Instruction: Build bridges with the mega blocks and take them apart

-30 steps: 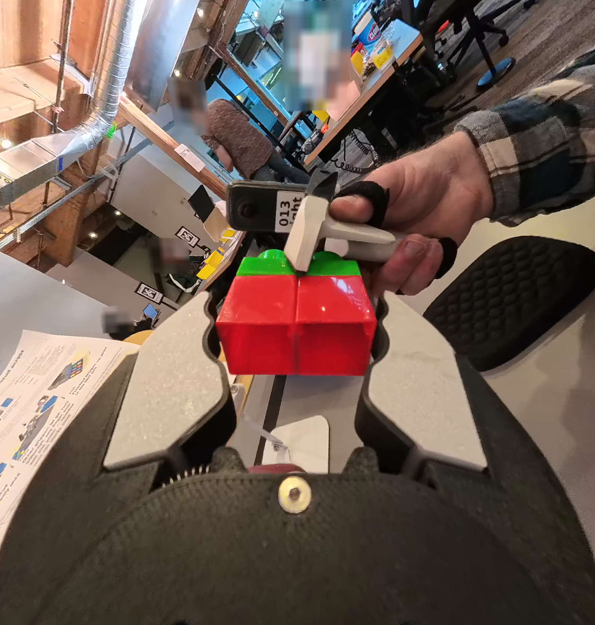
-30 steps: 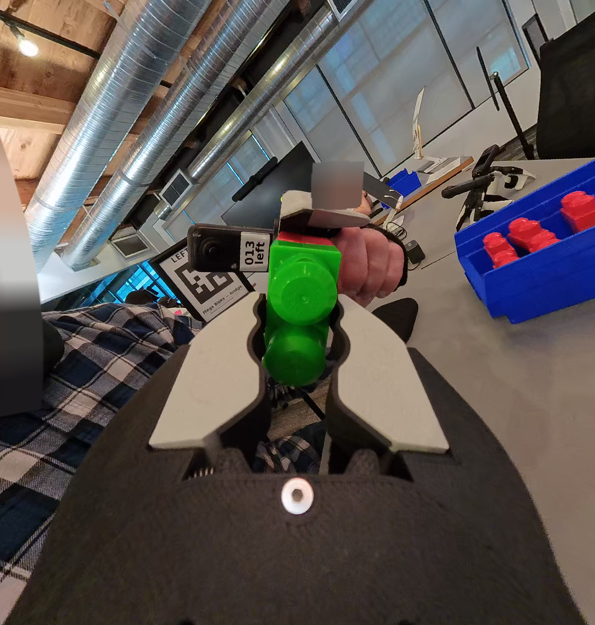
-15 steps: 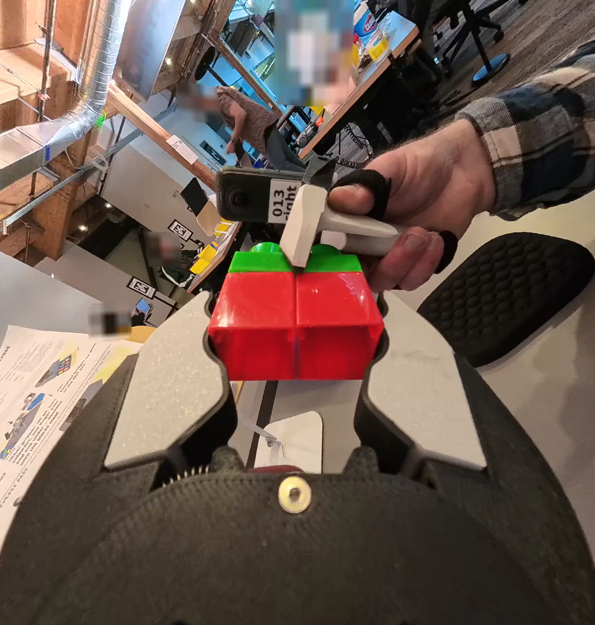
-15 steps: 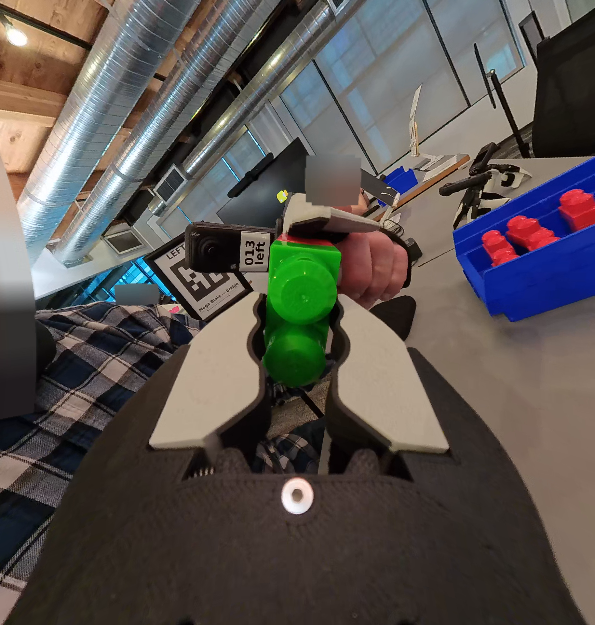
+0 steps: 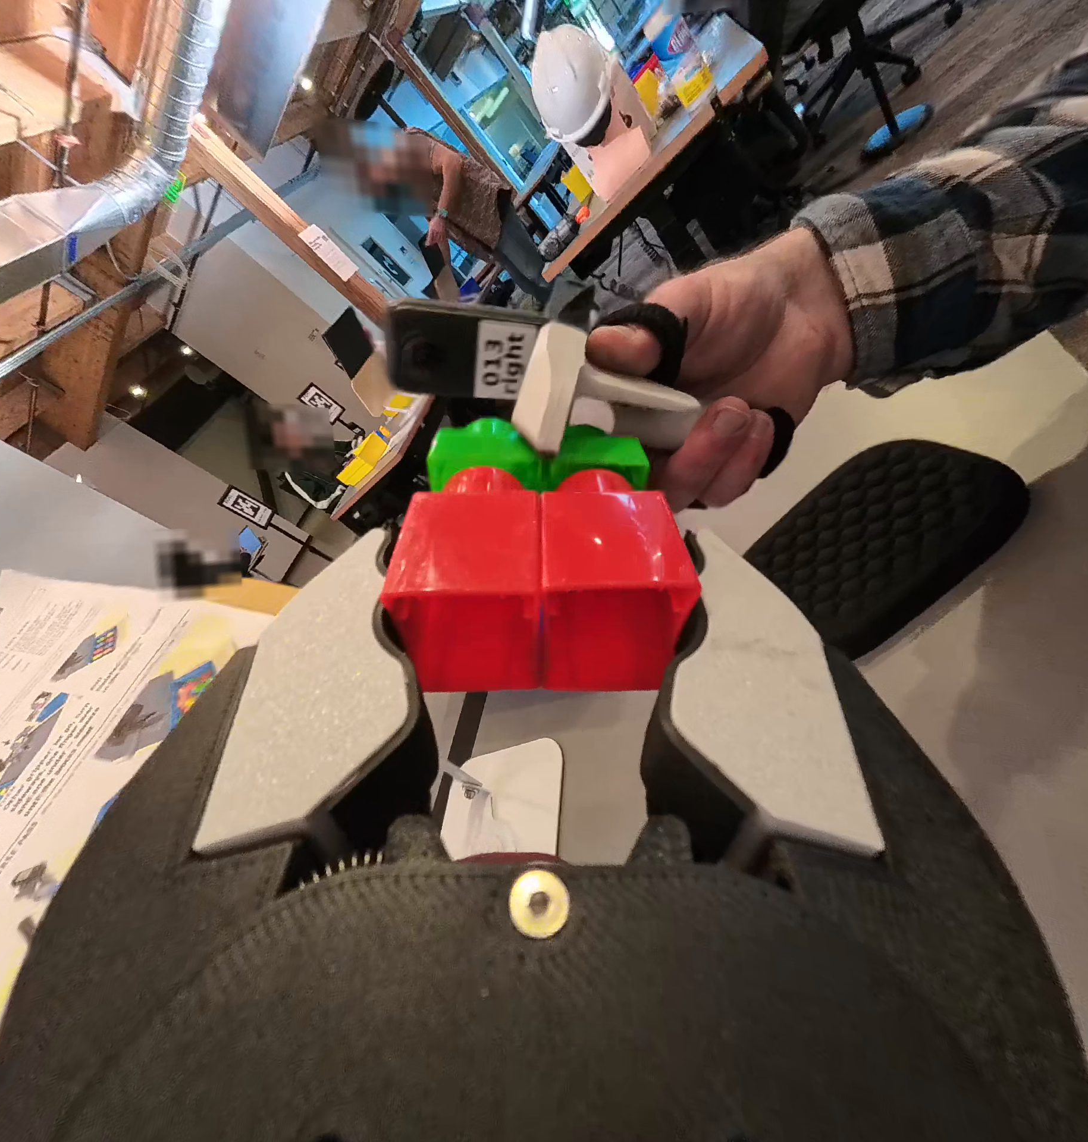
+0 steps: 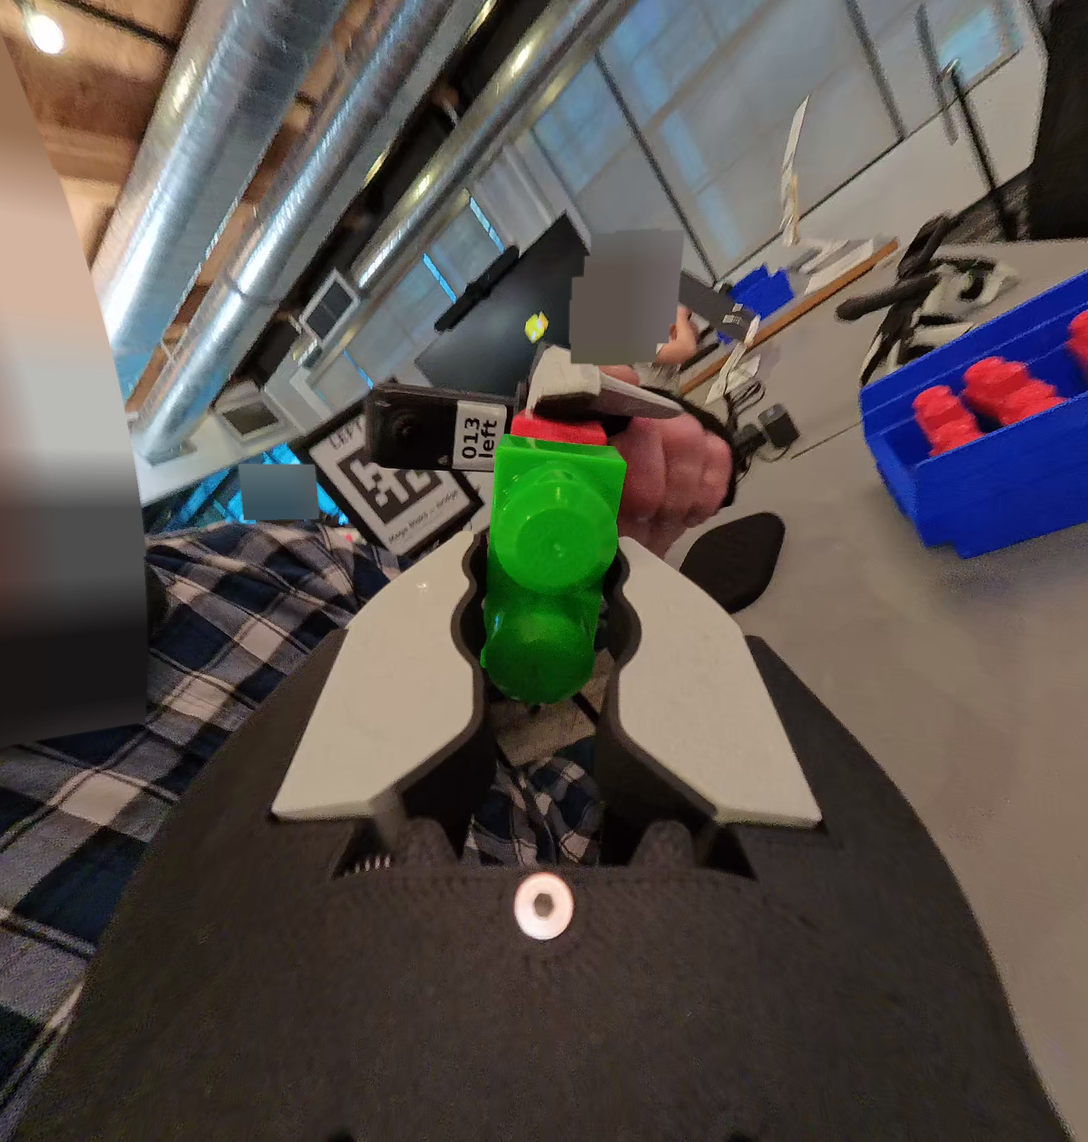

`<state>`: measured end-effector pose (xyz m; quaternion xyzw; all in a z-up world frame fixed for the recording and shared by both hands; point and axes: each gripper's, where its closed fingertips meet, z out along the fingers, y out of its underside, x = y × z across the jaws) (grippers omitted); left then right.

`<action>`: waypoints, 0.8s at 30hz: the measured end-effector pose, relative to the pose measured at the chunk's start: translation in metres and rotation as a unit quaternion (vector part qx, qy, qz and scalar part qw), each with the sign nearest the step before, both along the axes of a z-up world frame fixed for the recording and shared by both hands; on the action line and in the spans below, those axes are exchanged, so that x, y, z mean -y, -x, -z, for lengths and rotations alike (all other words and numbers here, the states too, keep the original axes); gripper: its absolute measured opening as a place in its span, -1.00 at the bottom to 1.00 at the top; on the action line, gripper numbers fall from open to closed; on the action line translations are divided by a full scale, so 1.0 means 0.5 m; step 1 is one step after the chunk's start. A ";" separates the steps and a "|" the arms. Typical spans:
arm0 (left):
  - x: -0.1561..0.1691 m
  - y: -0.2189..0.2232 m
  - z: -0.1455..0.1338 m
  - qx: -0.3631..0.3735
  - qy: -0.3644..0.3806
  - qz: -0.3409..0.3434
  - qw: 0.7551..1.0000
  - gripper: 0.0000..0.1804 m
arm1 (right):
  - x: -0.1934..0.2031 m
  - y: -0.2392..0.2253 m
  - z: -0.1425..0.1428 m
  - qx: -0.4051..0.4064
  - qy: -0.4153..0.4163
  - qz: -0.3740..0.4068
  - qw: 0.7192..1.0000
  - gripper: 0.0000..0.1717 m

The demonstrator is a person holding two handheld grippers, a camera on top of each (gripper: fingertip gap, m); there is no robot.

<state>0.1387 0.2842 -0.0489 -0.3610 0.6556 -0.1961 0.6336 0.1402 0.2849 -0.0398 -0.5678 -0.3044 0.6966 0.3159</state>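
Left gripper clamped on the red two-stud block held in the air above the grey table, right gripper gripping the green two-stud block, the two blocks just apart, red studs showing, blue bin of red blocks at right

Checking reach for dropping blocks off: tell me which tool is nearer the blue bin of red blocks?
Right. The right tool, holding the green block, sits nearer the blue bin; the left tool hangs farther off.
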 end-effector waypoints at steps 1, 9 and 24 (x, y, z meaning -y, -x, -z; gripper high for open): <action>-0.007 0.018 -0.013 0.013 0.009 -0.006 1.000 -0.07 | -0.014 -0.031 -0.005 -0.006 0.002 0.022 1.000 -0.57; -0.033 0.060 0.010 0.001 0.028 -0.035 0.999 -0.06 | -0.265 -0.341 0.114 0.312 -0.067 0.312 0.895 -0.57; -0.058 0.008 0.055 0.006 0.051 -0.032 0.998 -0.05 | -0.368 -0.307 0.131 0.324 -0.093 0.262 0.904 -0.18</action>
